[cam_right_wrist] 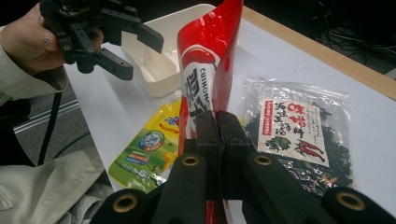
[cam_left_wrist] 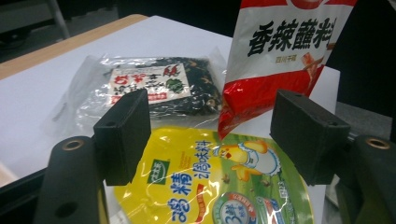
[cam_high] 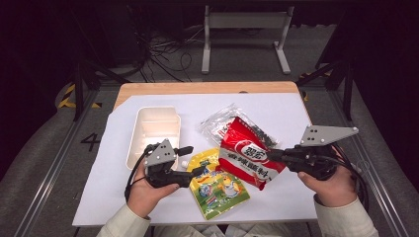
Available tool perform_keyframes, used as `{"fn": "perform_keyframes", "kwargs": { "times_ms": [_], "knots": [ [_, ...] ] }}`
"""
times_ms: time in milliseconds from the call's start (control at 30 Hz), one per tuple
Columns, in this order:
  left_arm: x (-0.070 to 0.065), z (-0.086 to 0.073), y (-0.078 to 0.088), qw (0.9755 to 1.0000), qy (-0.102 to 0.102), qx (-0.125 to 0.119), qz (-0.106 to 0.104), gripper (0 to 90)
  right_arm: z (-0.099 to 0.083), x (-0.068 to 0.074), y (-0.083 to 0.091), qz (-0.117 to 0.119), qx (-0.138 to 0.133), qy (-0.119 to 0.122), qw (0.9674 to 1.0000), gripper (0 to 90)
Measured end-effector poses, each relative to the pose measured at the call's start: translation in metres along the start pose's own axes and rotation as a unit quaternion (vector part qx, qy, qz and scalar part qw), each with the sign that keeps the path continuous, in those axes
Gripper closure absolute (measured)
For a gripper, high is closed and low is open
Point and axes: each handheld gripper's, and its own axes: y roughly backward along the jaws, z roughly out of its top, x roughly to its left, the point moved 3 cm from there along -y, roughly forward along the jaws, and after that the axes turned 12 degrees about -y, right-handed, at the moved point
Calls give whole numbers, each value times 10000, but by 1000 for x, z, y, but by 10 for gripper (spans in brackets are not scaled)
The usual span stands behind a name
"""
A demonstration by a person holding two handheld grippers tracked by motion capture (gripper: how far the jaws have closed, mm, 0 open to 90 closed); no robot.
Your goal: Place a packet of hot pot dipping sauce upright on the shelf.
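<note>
My right gripper (cam_high: 272, 155) (cam_right_wrist: 215, 122) is shut on the edge of a red and white seasoning packet (cam_high: 249, 152) (cam_right_wrist: 205, 60), which stands lifted on edge. To its left, my left gripper (cam_high: 193, 160) (cam_left_wrist: 215, 135) is open, its jaws wide apart above the top of a yellow and green packet (cam_high: 217, 186) (cam_left_wrist: 210, 182) lying flat. The red packet (cam_left_wrist: 280, 51) hangs just beyond the left jaws. A clear bag of dark dried pieces (cam_high: 228, 122) (cam_left_wrist: 144, 88) (cam_right_wrist: 299, 135) lies behind both.
A cream plastic container (cam_high: 153, 129) (cam_right_wrist: 163, 65) stands open at the left of a white sheet (cam_high: 276, 106) covering the wooden table (cam_high: 197, 88). Grey floor, cables and a white frame (cam_high: 244, 22) lie beyond the far edge.
</note>
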Motion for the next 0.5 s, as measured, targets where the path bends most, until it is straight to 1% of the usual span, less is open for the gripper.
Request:
{"fn": "perform_keyframes", "kwargs": {
  "times_ms": [33,67,167,333,433,500],
  "knots": [
    [0,0,0,10000,0,0,0,297,0,0,0,0,0,0,10000,880],
    [0,0,-3,10000,-14,-18,-48,297,0,0,-1,9,9,12,10000,880],
    [-2,-1,-12,9997,-8,-170,-183,300,-1,1,-5,51,37,45,10000,880],
    [-7,-1,-26,9990,-17,-143,-415,310,-1,6,-10,151,95,89,9998,879],
    [-9,-1,-34,9982,-12,-142,-582,313,-1,8,-11,193,97,131,9997,879],
    [-10,-1,-39,9978,-40,-134,-654,318,-1,10,-12,234,93,135,9996,879]
  ]
}}
